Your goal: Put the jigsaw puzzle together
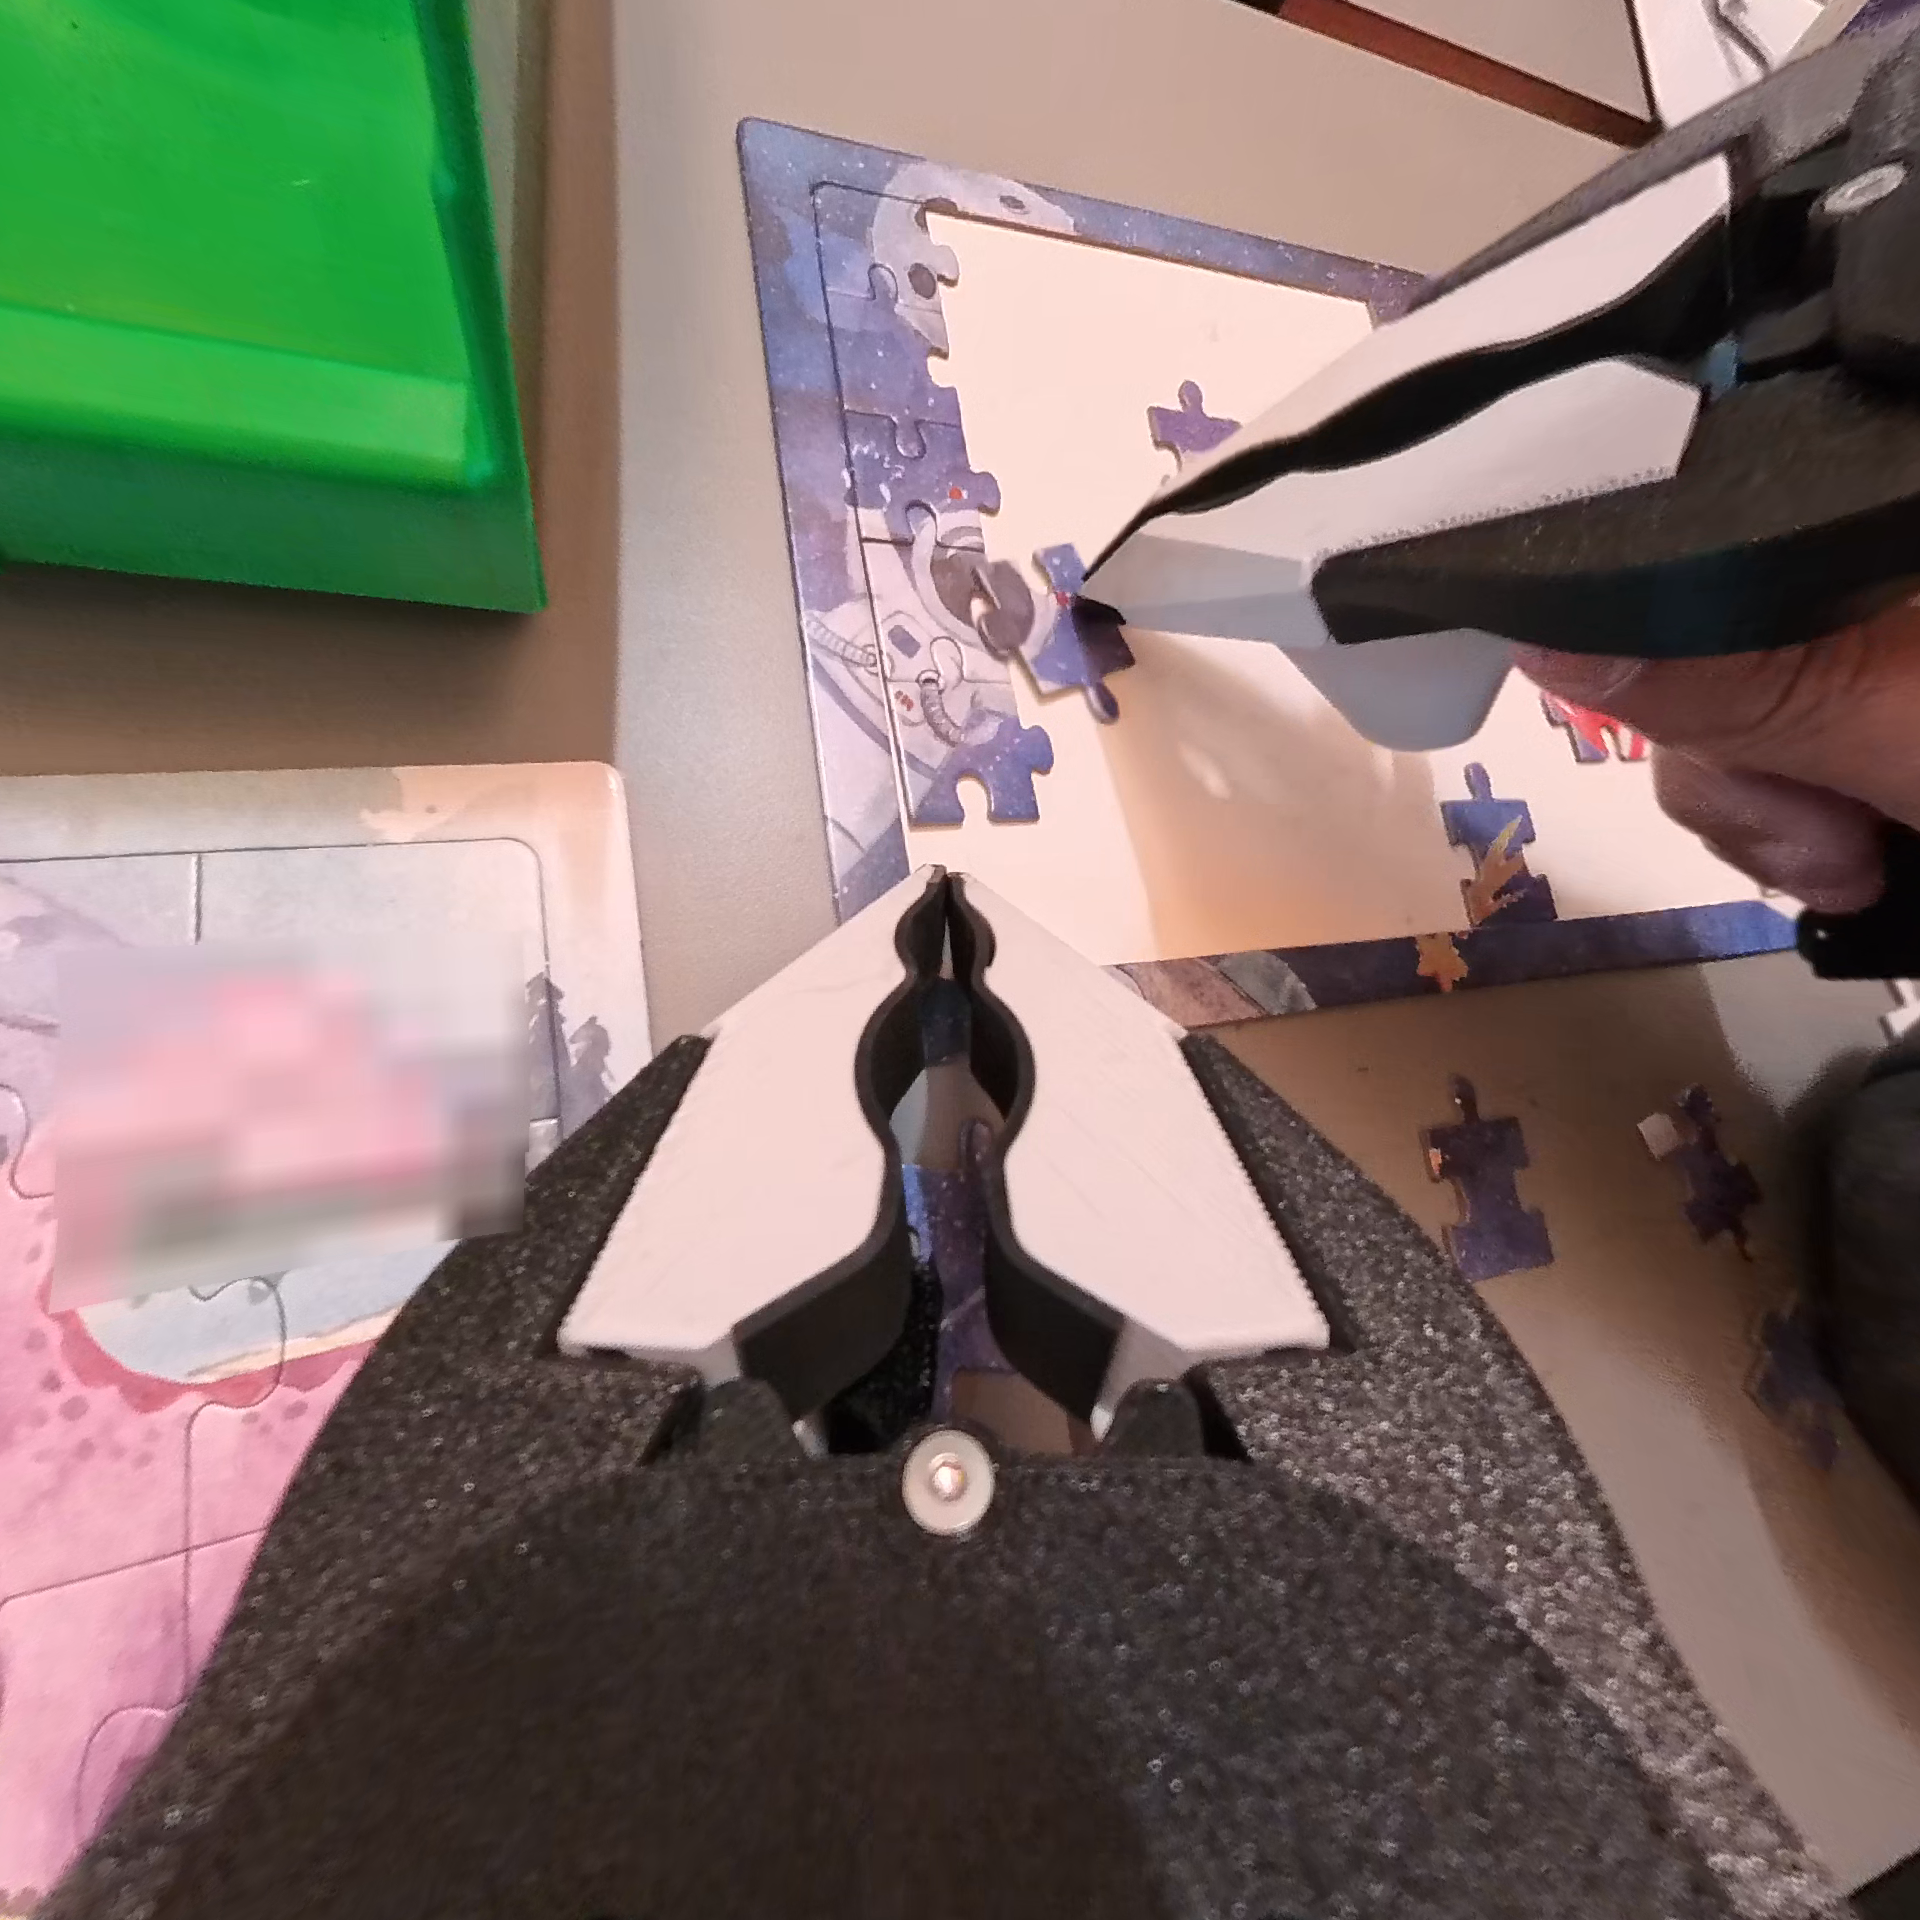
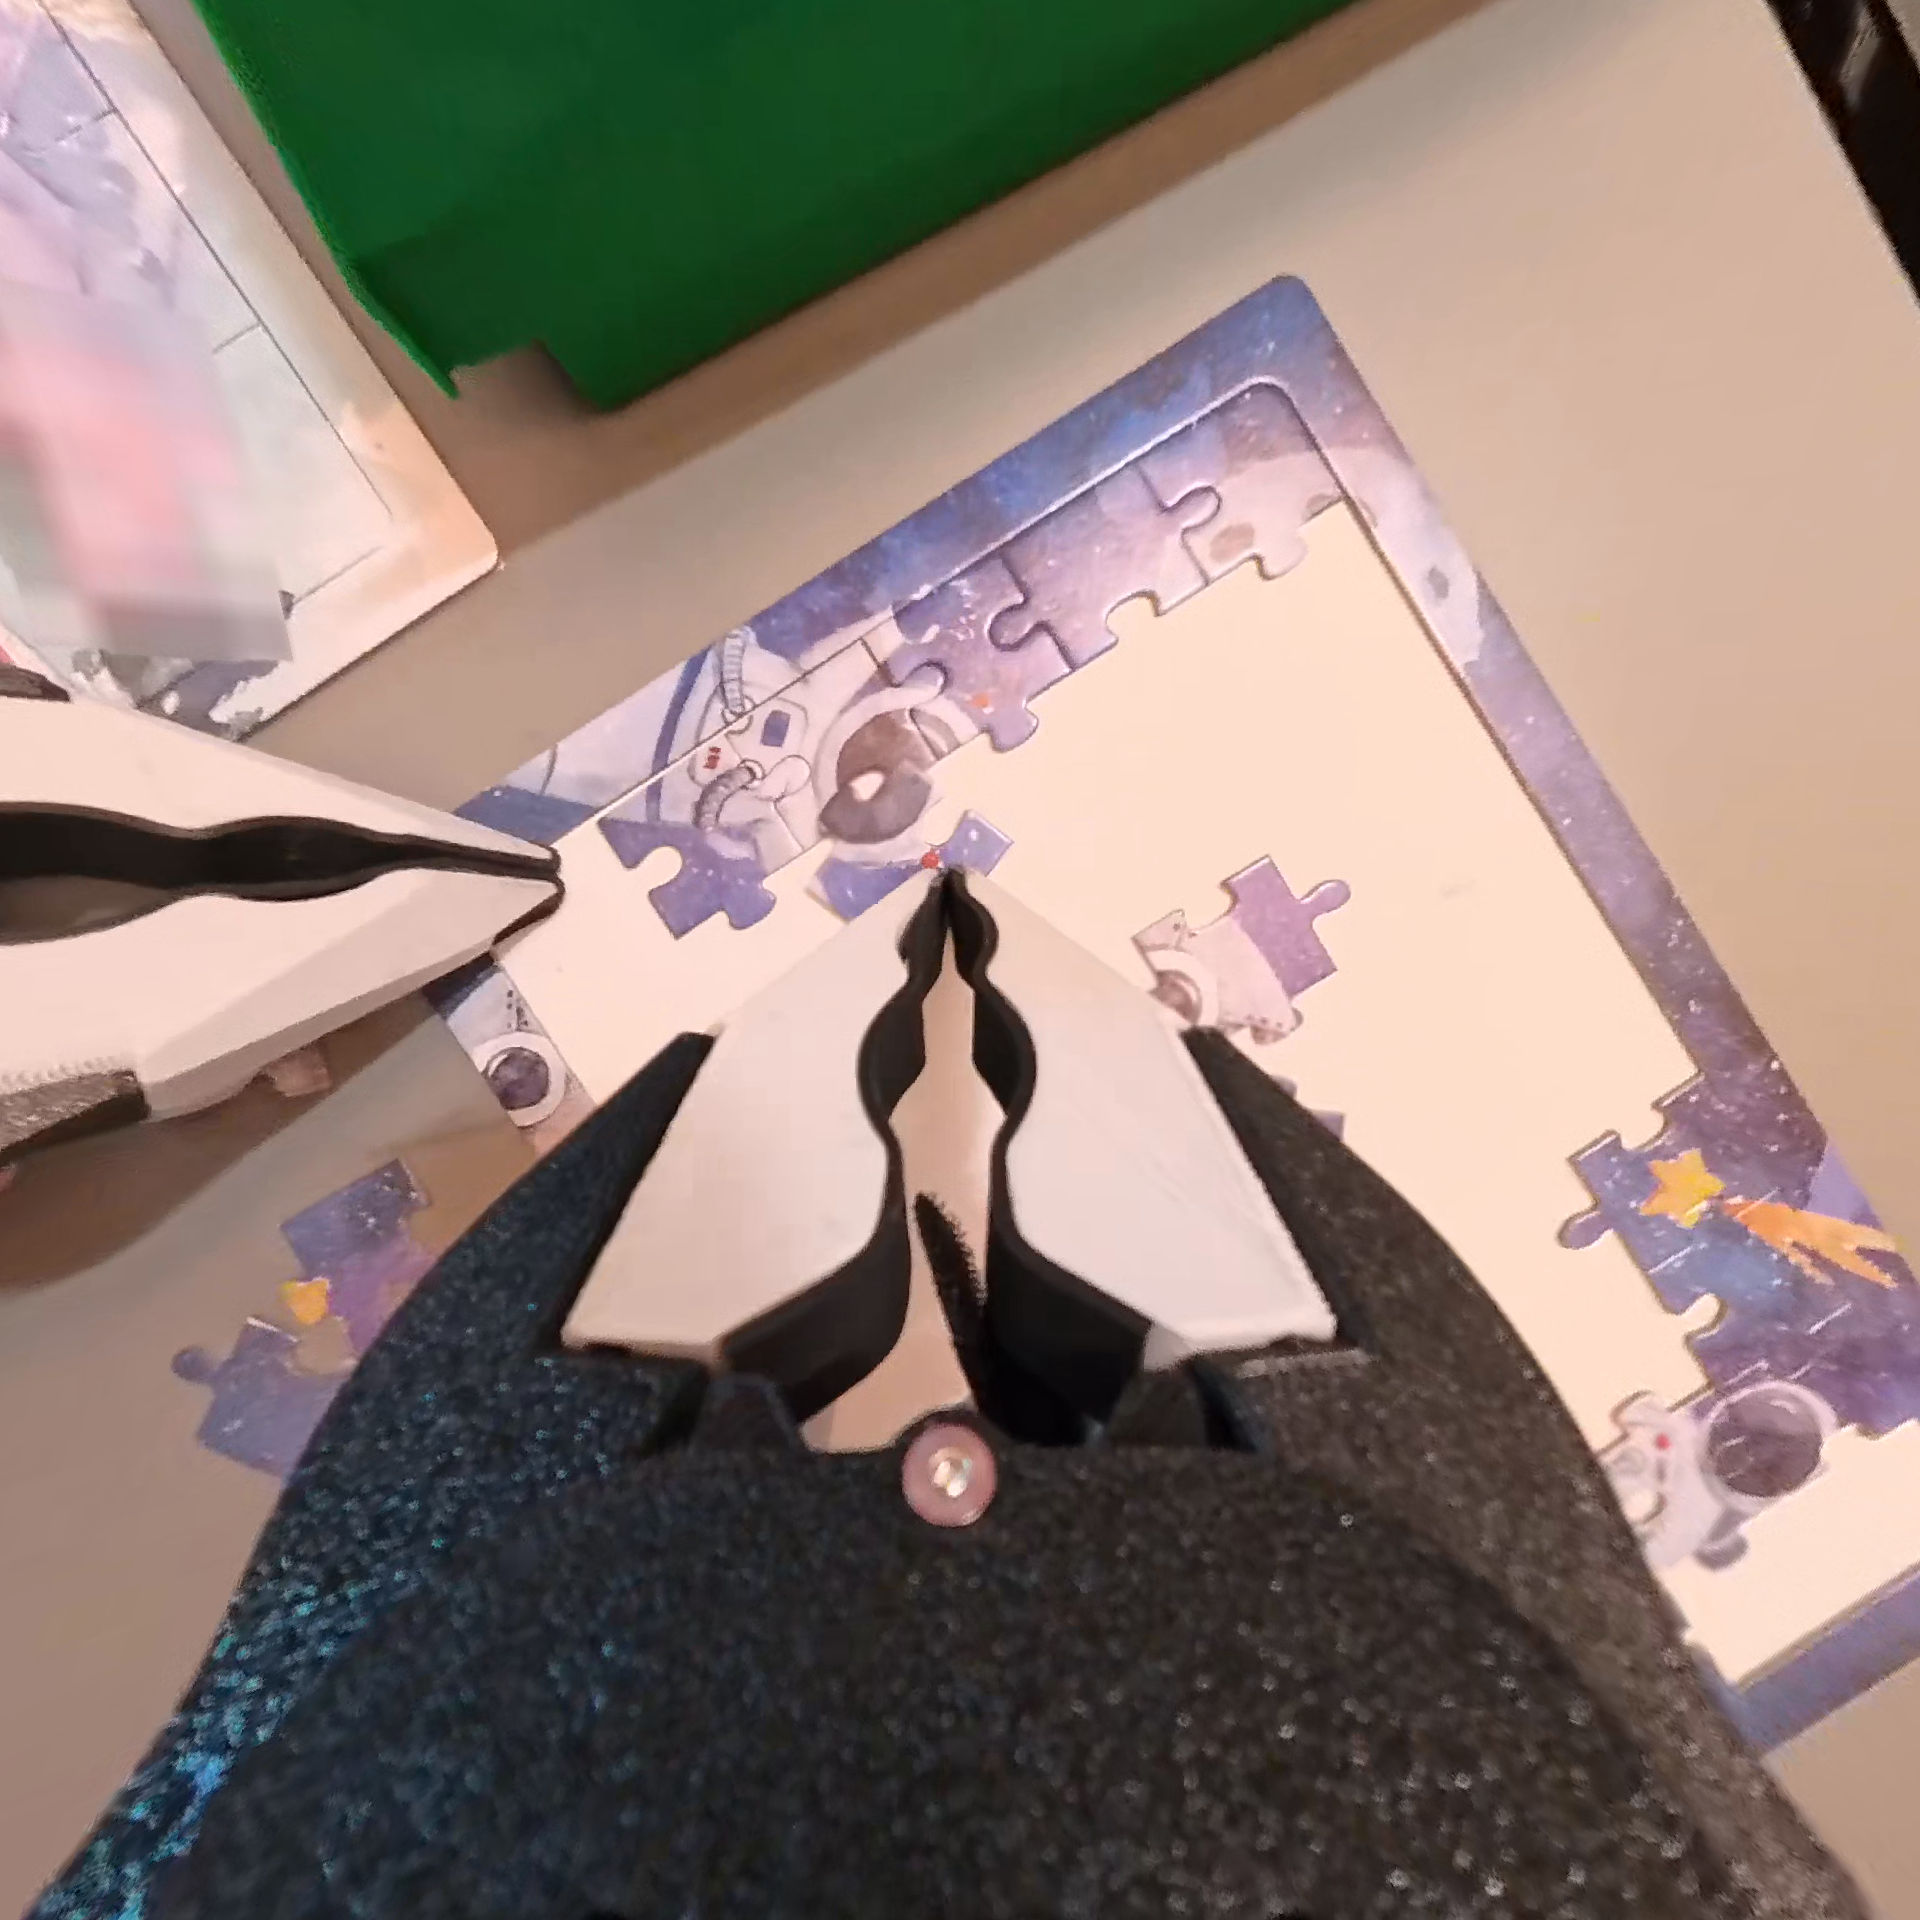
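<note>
A blue space-themed puzzle frame [image 1: 795, 436] lies on the table with a cream inner board. Several pieces with an astronaut fill its left column. My right gripper [image 1: 1089, 594] comes in from the upper right, shut. Its tip rests on a blue puzzle piece [image 1: 1075, 665] lying beside the astronaut's helmet. In the right wrist view the right gripper [image 2: 948, 878] is over that piece [image 2: 868, 883]. My left gripper [image 1: 945, 883] is shut and empty above the frame's near-left corner. It also shows in the right wrist view [image 2: 551, 873].
Loose pieces lie on the board [image 1: 1195, 416] [image 1: 1496, 852] and on the table [image 1: 1486, 1184] [image 1: 1704, 1164]. A green bin [image 1: 239, 312] stands at the far left. A pink finished puzzle [image 1: 582, 831] lies near left. A hand [image 1: 1787, 748] holds the right gripper. Some 7 cm of space lies between my two pairs of fingers. About 6 cm separates my left fingertips from the pink finished puzzle [image 1: 582, 831]. Look for it in the right wrist view [image 2: 429, 561] too.
</note>
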Demonstrator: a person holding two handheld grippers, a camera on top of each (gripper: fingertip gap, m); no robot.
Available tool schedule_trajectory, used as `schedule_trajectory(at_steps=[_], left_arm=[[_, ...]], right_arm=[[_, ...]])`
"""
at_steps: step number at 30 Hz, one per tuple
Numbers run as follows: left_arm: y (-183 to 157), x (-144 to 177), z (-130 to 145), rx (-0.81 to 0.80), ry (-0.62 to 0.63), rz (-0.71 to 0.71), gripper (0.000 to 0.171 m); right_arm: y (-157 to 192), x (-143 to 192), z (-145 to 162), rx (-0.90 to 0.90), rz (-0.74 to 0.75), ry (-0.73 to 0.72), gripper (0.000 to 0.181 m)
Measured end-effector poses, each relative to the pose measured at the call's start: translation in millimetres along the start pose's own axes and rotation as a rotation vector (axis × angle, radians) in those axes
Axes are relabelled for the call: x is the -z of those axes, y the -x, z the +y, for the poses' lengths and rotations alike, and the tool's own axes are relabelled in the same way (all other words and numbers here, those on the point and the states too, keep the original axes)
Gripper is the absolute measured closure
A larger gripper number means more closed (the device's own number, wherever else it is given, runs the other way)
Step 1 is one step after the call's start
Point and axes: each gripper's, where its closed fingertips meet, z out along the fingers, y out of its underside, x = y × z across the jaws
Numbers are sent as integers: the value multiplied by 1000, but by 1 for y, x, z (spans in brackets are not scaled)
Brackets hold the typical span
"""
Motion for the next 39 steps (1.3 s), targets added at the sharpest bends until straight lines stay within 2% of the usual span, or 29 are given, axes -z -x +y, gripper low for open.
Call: schedule_trajectory(at_steps=[5, 7, 11, 22, 27, 31, 35, 39], left_arm=[[0, 0, 0, 0, 0, 0, 171], [0, 0, 0, 2, 0, 2, 171], [0, 0, 0, 5, 0, 4, 171], [0, 0, 0, 2, 0, 2, 171], [0, 0, 0, 2, 0, 2, 171], [0, 0, 0, 2, 0, 2, 171], [0, 0, 0, 2, 0, 2, 171], [0, 0, 0, 3, 0, 3, 171]], right_arm=[[1, 4, -5, -58, 15, -17, 181], [8, 8, -9, -20, -15, -33, 181], [13, 7, 3, 113, -11, 28, 181], [17, 0, -4, 4, -29, 13, 181], [13, 3, -15, -16, -13, -47, 181], [11, -4, -9, -26, 17, -17, 181], [18, -1, -14, -79, -28, -38, 181], [-3, 8, -7, -73, 56, -6, 181]])
